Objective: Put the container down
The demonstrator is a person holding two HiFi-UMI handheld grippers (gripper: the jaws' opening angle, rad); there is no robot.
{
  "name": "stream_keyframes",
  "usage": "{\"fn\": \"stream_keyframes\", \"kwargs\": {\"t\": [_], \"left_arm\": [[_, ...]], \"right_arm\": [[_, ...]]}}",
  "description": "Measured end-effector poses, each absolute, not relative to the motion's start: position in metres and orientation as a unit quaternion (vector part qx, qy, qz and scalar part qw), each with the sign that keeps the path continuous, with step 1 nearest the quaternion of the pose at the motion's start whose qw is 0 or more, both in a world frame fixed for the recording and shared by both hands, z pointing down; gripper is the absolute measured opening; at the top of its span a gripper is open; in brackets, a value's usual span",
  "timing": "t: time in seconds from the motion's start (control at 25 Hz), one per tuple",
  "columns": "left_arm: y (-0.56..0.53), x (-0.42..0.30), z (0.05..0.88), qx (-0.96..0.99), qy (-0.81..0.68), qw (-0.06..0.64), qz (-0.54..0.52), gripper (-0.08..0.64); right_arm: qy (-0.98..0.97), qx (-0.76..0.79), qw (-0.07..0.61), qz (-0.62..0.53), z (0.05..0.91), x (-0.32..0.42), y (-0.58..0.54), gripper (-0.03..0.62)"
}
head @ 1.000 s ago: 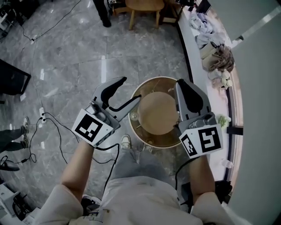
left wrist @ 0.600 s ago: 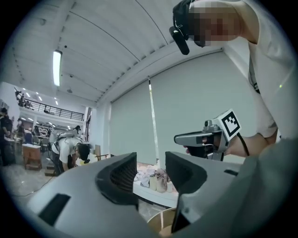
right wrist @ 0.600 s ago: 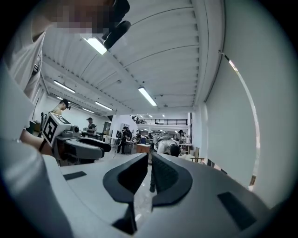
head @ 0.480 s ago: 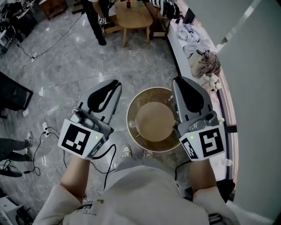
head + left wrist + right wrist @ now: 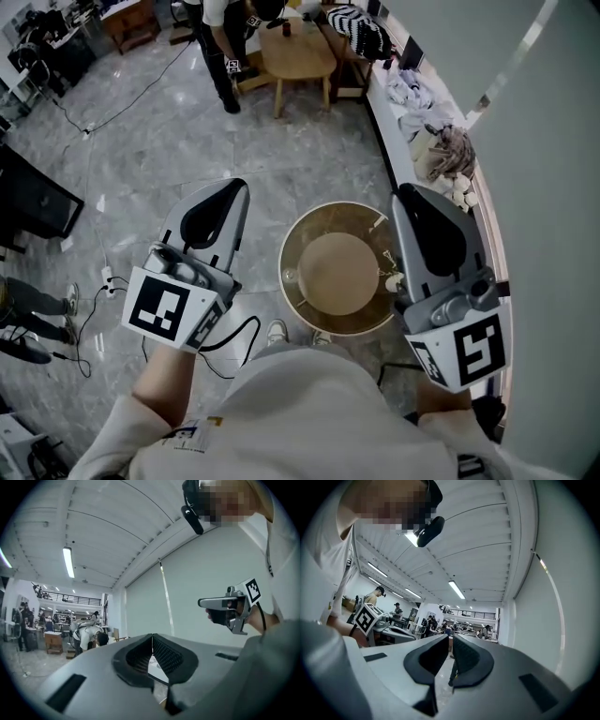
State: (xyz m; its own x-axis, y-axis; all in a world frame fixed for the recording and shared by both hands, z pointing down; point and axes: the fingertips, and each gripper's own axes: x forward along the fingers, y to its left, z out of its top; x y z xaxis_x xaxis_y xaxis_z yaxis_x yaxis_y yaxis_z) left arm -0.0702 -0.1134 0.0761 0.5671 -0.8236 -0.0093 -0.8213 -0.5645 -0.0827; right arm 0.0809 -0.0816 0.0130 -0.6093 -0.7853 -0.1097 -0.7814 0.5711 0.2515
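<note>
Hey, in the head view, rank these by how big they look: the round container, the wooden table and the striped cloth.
Largest to smallest:
1. round container
2. wooden table
3. striped cloth
The table and cloth lie much farther from the camera, so their true sizes may rank differently.

Right tool (image 5: 451, 641) jaws together, empty; ceiling light (image 5: 456, 589) above.
</note>
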Motion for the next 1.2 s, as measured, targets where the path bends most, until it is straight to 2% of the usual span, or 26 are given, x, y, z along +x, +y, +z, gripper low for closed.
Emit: {"fn": "stream_keyframes", "kwargs": {"t": [0.52, 1.2], "left_arm": [[-0.091, -0.066, 0.093, -0.870, 0.489, 0.070, -0.019, 0.008], [-0.088, -0.050, 0.138, -0.879, 0.472, 0.049, -0.049, 0.008]], "right_arm": [[-0.889, 0.444, 0.034, -0.108, 0.048, 0.095, -0.073, 0.028], [-0.901, 0.420, 0.088, -0.055, 0.105, 0.084, -0.072, 0.029]]}}
